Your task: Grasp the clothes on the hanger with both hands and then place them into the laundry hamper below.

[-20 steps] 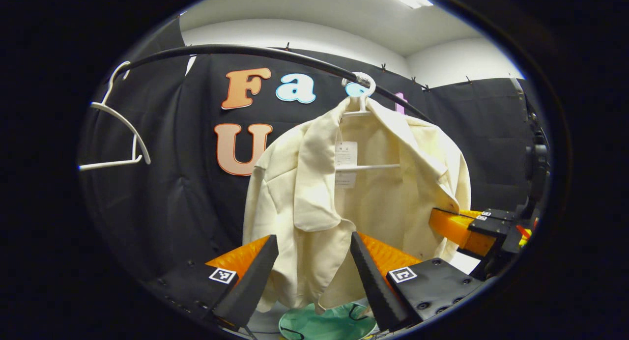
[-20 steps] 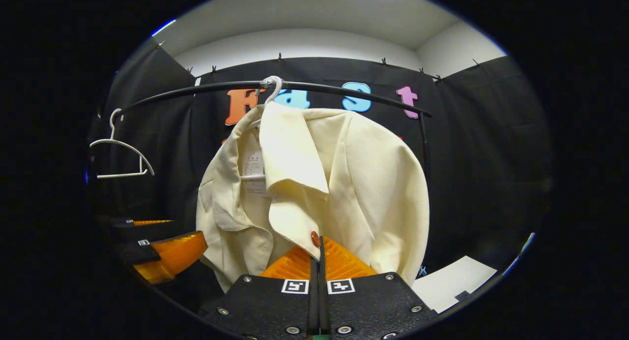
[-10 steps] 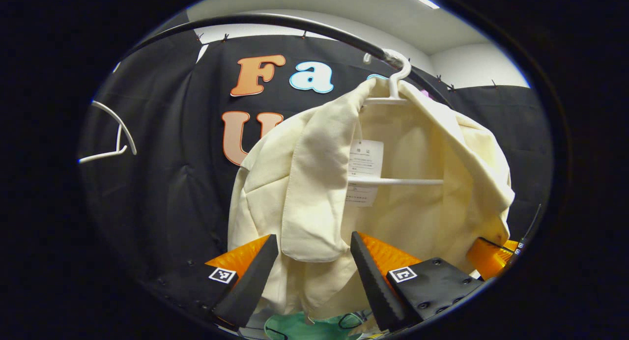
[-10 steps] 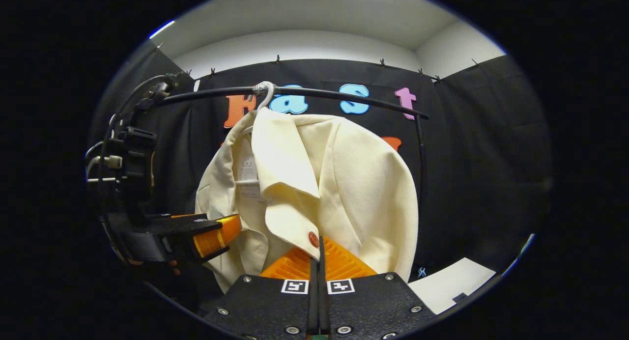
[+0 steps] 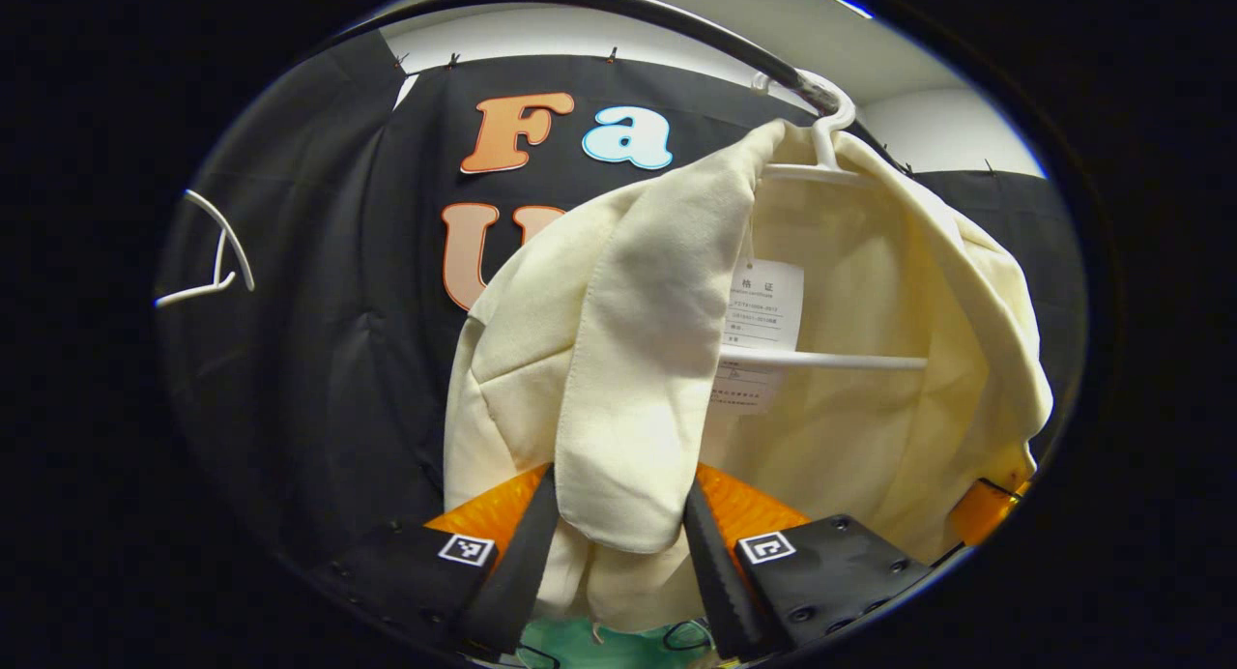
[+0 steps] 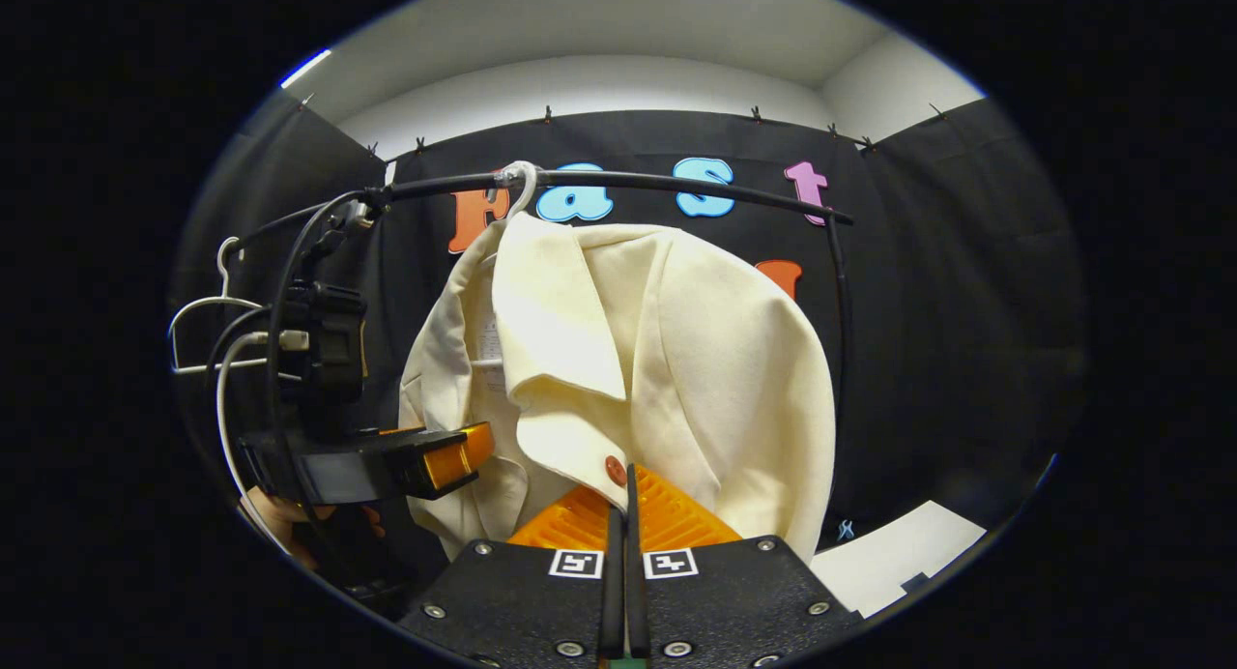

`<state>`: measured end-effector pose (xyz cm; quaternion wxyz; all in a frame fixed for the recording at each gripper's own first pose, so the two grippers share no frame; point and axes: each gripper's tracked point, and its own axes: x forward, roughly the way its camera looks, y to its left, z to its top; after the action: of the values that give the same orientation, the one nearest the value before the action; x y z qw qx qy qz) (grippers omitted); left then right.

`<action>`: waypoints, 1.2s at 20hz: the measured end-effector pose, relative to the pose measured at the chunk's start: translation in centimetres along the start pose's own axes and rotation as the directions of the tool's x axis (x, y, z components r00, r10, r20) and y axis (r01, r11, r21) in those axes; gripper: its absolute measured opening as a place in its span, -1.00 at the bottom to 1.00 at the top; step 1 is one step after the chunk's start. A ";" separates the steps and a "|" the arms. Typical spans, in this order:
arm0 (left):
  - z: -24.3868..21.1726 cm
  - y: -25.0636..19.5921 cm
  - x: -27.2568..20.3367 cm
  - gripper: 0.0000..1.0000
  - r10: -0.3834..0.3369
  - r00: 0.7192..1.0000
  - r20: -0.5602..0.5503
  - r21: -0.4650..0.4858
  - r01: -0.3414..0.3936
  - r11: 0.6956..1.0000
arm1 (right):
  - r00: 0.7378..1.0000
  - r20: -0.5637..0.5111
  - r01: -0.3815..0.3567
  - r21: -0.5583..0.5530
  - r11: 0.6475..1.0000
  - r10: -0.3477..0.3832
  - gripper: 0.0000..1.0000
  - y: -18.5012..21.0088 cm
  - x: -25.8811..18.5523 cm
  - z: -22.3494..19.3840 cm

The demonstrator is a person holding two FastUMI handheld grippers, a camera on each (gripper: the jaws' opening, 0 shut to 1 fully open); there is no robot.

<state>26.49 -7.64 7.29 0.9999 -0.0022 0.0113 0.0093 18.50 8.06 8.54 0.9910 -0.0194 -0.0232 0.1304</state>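
A cream jacket [image 5: 870, 427] hangs on a white hanger [image 5: 831, 362] from the black rail [image 5: 676, 16]. My left gripper [image 5: 620, 478] is open, and the jacket's left lapel [image 5: 638, 360] hangs down between its two fingers, brushing both. My right gripper [image 6: 628, 471] is shut on the front edge of the jacket [image 6: 715, 360] beside a red button [image 6: 615, 470]. Part of the right gripper [image 5: 986, 509] peeks out under the jacket's right side. The left gripper [image 6: 464, 453] reaches the jacket's left front, held by a hand [image 6: 280, 514]. A green hamper [image 5: 599, 650] lies below.
A spare white hanger [image 6: 208, 311] hangs at the rail's left end, also seen as a hanger [image 5: 217, 263] at the far left. The rail [image 6: 676, 179] bends down into a post at the right. A white sheet [image 6: 908, 553] lies on the floor at lower right.
My left gripper has moved up and in, so the lapel now sits between its fingers, which have narrowed slightly. The right gripper has stayed shut at the button.
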 end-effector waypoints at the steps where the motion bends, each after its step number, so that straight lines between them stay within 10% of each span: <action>1: 0.0 0.2 -0.2 0.44 0.004 1.000 -0.008 0.004 -0.004 1.000 | 1.000 0.018 -0.006 0.008 1.000 0.006 -0.99 0.2 0.1 0.6; 6: 0.6 0.6 -1.3 -0.64 -0.015 1.000 -0.023 -0.025 0.014 1.000 | 0.995 0.091 -0.028 -0.005 1.000 0.028 -0.94 0.8 0.1 3.6; 13: 2.2 1.3 -4.4 -0.85 -0.082 0.995 -0.050 0.040 0.084 0.996 | 0.995 0.098 -0.022 0.036 0.999 0.018 -1.00 -0.2 -0.3 5.5; 24: 9.8 8.9 -7.5 -0.86 0.049 0.994 0.099 0.077 -0.057 0.995 | 0.970 0.224 0.101 -0.032 0.994 -0.091 -1.00 -6.6 -2.4 14.0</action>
<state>19.04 1.15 17.26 0.9980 0.0386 -0.0366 0.0355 17.14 1.52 22.71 0.9867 -0.0248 -0.1378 0.0832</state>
